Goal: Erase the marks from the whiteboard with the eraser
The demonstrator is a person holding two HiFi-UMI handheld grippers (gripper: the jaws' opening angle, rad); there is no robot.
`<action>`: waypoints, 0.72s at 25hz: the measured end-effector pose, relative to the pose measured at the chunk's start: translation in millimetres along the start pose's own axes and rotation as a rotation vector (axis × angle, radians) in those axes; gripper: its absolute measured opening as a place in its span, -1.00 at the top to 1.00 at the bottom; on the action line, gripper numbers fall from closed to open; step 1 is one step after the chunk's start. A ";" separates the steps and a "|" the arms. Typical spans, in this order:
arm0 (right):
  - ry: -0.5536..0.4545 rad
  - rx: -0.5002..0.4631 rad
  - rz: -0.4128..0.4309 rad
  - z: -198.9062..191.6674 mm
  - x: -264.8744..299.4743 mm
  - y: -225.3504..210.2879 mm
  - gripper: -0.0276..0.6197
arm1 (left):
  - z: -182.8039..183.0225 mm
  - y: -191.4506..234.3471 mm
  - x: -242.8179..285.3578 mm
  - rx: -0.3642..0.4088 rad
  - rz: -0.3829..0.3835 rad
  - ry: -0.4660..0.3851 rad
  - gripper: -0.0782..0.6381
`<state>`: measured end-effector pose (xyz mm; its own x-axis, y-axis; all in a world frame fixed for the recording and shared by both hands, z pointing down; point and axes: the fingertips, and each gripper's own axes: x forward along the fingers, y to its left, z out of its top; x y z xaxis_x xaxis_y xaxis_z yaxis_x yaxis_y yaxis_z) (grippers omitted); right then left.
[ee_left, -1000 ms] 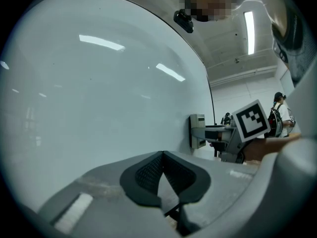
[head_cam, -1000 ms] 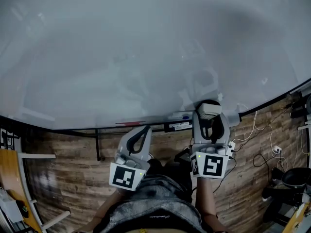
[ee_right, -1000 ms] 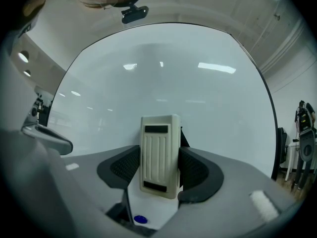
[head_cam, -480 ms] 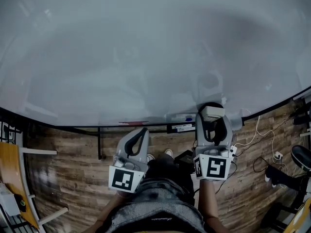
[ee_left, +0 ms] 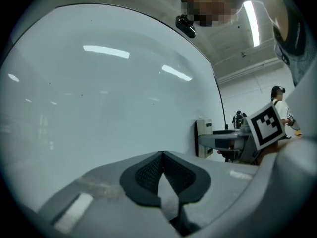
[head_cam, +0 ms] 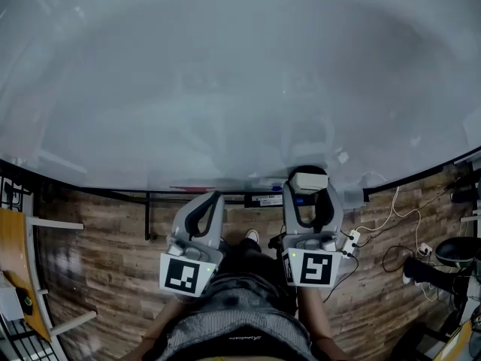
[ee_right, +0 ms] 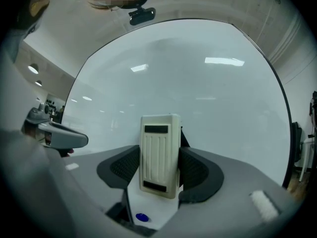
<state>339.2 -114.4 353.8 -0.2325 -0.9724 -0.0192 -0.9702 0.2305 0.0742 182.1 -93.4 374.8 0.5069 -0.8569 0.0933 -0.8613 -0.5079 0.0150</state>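
Note:
A large whiteboard [head_cam: 225, 74] fills the upper head view; its surface [ee_right: 198, 93] looks plain white with only light reflections, and I see no clear marks on it. My right gripper [head_cam: 309, 180] is shut on a cream ribbed eraser [ee_right: 159, 152], held upright just below the board's lower edge; the eraser [head_cam: 309, 179] shows at the jaw tips. My left gripper [head_cam: 211, 199] is shut with nothing between its jaws, its tips [ee_left: 162, 163] pointing at the board [ee_left: 99, 93]. From the left gripper view the right gripper [ee_left: 233, 142] and eraser [ee_left: 204, 137] appear at the right.
A marker tray [head_cam: 248, 196] with a red pen and a blue pen runs along the board's bottom edge. Below is a wood-plank floor [head_cam: 98, 277], with white cables [head_cam: 391, 216] at the right and a wooden stand [head_cam: 19, 277] at the left. A person stands far off [ee_left: 280, 100].
Both grippers have shifted a little to the left along the board's lower edge, the right one still holding the eraser. The view has panned slightly.

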 end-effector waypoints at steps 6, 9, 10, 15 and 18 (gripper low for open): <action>0.007 0.010 -0.028 2.6 1.4 2.0 0.13 | 3.7 -0.1 1.7 -0.001 -0.002 0.000 0.77; 0.000 0.034 -0.049 3.3 0.6 2.0 0.13 | 4.3 4.5 -1.8 0.007 -0.023 0.006 0.77; 0.001 0.039 -0.063 3.2 0.3 1.9 0.13 | 4.3 6.9 -3.3 0.008 -0.031 0.008 0.77; -0.003 0.041 -0.120 3.5 1.2 6.0 0.13 | 4.7 24.1 -10.0 0.007 -0.073 0.006 0.77; 0.006 0.031 -0.109 0.5 4.6 18.2 0.13 | -1.4 35.5 -15.8 -0.001 -0.097 0.015 0.77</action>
<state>320.4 -114.7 354.5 -0.1249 -0.9920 -0.0197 -0.9915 0.1240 0.0406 143.5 -97.8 375.2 0.5872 -0.8025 0.1059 -0.8084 -0.5881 0.0260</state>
